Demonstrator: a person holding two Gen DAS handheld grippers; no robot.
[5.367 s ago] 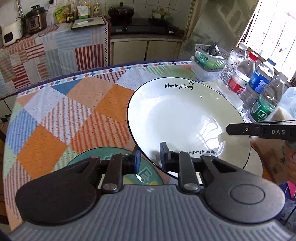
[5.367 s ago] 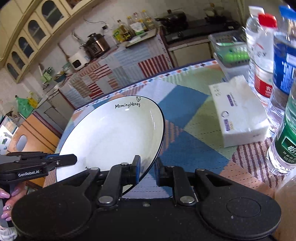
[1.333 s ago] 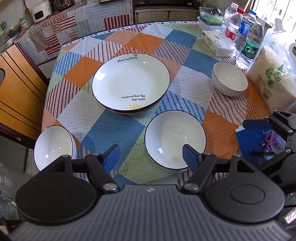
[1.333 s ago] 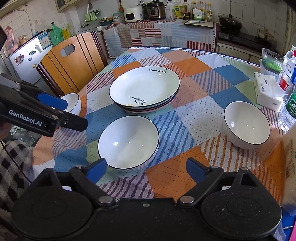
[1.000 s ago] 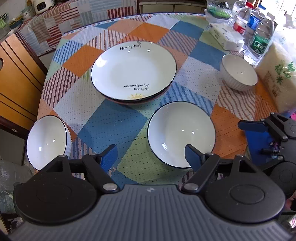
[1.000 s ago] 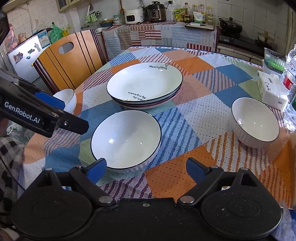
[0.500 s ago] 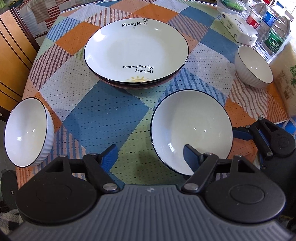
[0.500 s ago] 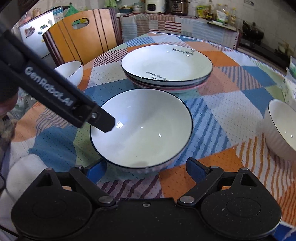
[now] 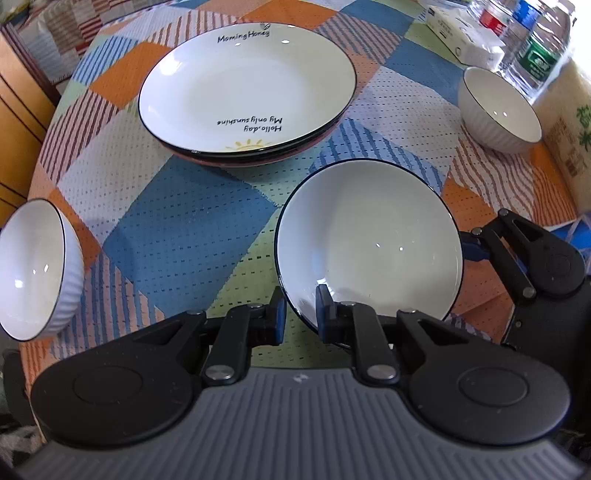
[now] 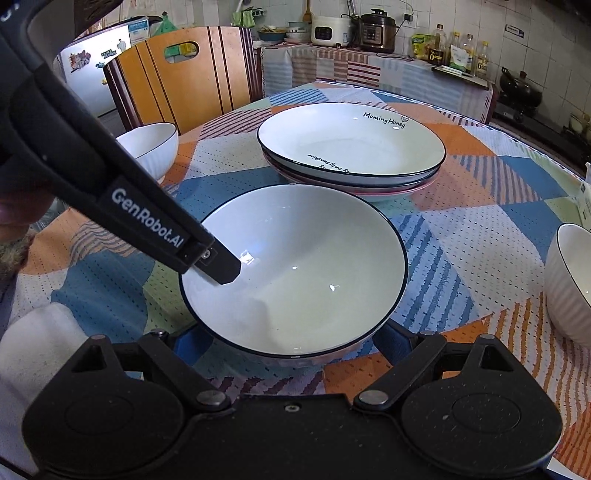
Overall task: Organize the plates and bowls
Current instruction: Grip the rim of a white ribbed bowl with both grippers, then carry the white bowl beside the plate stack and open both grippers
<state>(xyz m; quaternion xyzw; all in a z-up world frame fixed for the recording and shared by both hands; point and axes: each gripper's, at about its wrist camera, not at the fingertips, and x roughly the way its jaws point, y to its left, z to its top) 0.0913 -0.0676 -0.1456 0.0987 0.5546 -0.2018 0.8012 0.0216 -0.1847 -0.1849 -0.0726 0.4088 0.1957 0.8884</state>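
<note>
Your left gripper (image 9: 298, 314) has its jaws drawn narrow over the near rim of the shallow white bowl (image 9: 369, 240), one blue pad inside the bowl and the other outside against its wall, so the rim sits pinched between them. In the right wrist view the same bowl (image 10: 295, 273) fills the middle of the frame, and the black finger of your left gripper reaches down into it from the upper left, its tip resting on the inner wall. Your right gripper (image 10: 291, 341) has its jaws spread wide, one blue pad showing at each side of the bowl's underside; you cannot tell from these views whether the pads touch the bowl. In the left wrist view your right gripper's body sits just beside the bowl's right edge. The bowl stands on the patchwork tablecloth (image 9: 184, 229), near the table's front edge. Behind it, apart from it, is a stack of plates (image 9: 247, 92), the top one white with a dark rim and lettering, a pink one at the bottom. A small ribbed bowl (image 9: 33, 269) sits at the left edge of the table, tilted in this fisheye view, and a second ribbed bowl (image 9: 498, 110) stands well off to the right, near the water bottles (image 9: 532, 48) and the tissue pack (image 9: 461, 33). A wooden chair (image 10: 184, 85) stands beyond the table.
</note>
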